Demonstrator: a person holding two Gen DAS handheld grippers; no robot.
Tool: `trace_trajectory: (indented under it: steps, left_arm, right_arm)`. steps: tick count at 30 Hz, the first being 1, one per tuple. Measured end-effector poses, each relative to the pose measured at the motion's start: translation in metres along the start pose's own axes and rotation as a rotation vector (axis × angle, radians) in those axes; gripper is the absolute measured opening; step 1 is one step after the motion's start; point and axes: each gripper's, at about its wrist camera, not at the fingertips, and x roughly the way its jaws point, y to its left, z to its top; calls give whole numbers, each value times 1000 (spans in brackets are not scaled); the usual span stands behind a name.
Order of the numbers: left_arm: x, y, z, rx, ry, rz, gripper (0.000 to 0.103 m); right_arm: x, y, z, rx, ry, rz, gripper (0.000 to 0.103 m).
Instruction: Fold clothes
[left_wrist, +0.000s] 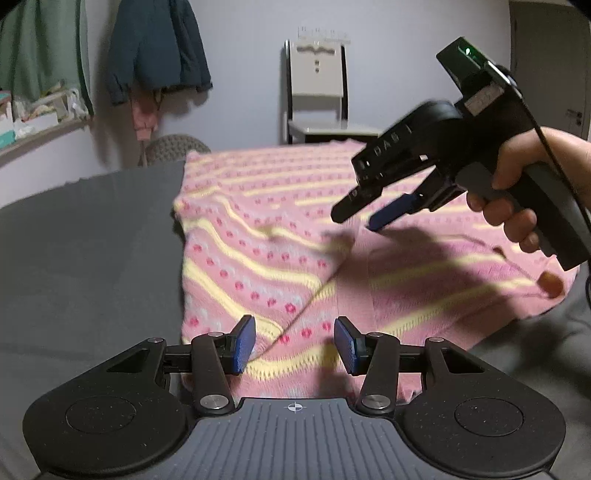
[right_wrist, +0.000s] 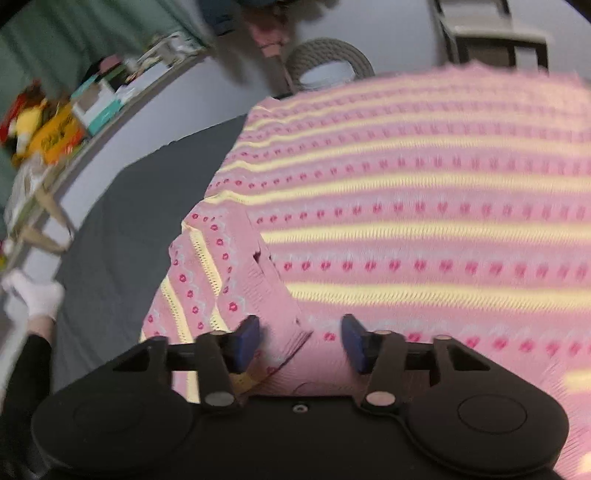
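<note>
A pink knit sweater (left_wrist: 280, 236) with yellow stripes and red dots lies spread on a dark grey surface (left_wrist: 88, 240). Its left sleeve is folded in over the body, the cuff edge visible in the right wrist view (right_wrist: 258, 280). My left gripper (left_wrist: 295, 343) is open just above the sweater's near edge, nothing between its blue pads. My right gripper (left_wrist: 362, 218), held by a hand (left_wrist: 517, 192), hovers over the sweater's middle right with its jaws apart. In its own view the right gripper (right_wrist: 301, 341) stands open over the folded sleeve and the sweater (right_wrist: 424, 206).
A chair (left_wrist: 317, 92) stands by the far wall beyond the sweater. A dark jacket (left_wrist: 159, 48) hangs at back left, with a cluttered shelf (left_wrist: 37, 118) along the left wall. A woven basket (right_wrist: 327, 62) sits behind the surface. A white-socked foot (right_wrist: 35, 295) shows at the left.
</note>
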Motion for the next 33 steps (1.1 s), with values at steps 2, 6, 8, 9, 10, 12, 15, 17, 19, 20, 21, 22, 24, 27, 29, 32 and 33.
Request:
trace_trajectory:
  steps: [2,6,8,9,10,12,15,17,19,20,21,22,24,27,29,32,33]
  left_arm:
    - [3,-2,-3,3,15,2,48]
    - [2,-3,-7,1,17,2,48]
    - [2,-3,-8,1,19,2,48]
    - [2,-2,-8,0,20,2,48]
    - [2,-2,-8,-1,21,1,48]
    - [2,0,-9,-3,22,-2,50]
    - [0,1,-10,12,22,-6,52]
    - [-1,1,-10,24,22,-5,52]
    - [-1,0,-10,35,20,-2,52]
    - [-2,-1,-10,41,16,1,52]
    - [-3,-2,-9,48,12,4,52]
    - [-4,-3,-9,54,8,7,52]
    - [-5,-5,-7,66,0,14,53]
    - [-13,-10,-6,96,-58,6,53]
    - [-15,-10,-6,97,-76,2,53]
    - [-14,-8,-7,77,-71,-2,53]
    - [-12,-7,-8,66,-62,-2,53]
  right_arm:
    - [4,-2,-1,37,-6,21,12]
    - [-14,5,-10,34,-134,76,5]
    - [-22,10,-16,-11,-177,65,5]
    - [-21,9,-18,-14,-174,51,5]
    - [-16,4,-19,8,-152,34,5]
    - [-7,-5,-21,35,-128,12,5]
    - [0,-14,-25,54,-127,20,5]
    - [0,-17,-26,79,-133,28,7]
    - [-4,-18,-26,99,-152,11,13]
    - [-9,-16,-26,91,-172,-14,15]
    - [-12,-13,-25,79,-185,-23,22]
    - [-13,-9,-25,62,-188,-4,26]
    - [-15,0,-23,28,-193,35,26]
    - [-16,12,-21,-20,-194,98,26]
    - [-10,18,-23,-41,-160,160,29]
    - [0,17,-28,-42,-139,144,41]
    - [2,13,-29,-31,-137,123,41]
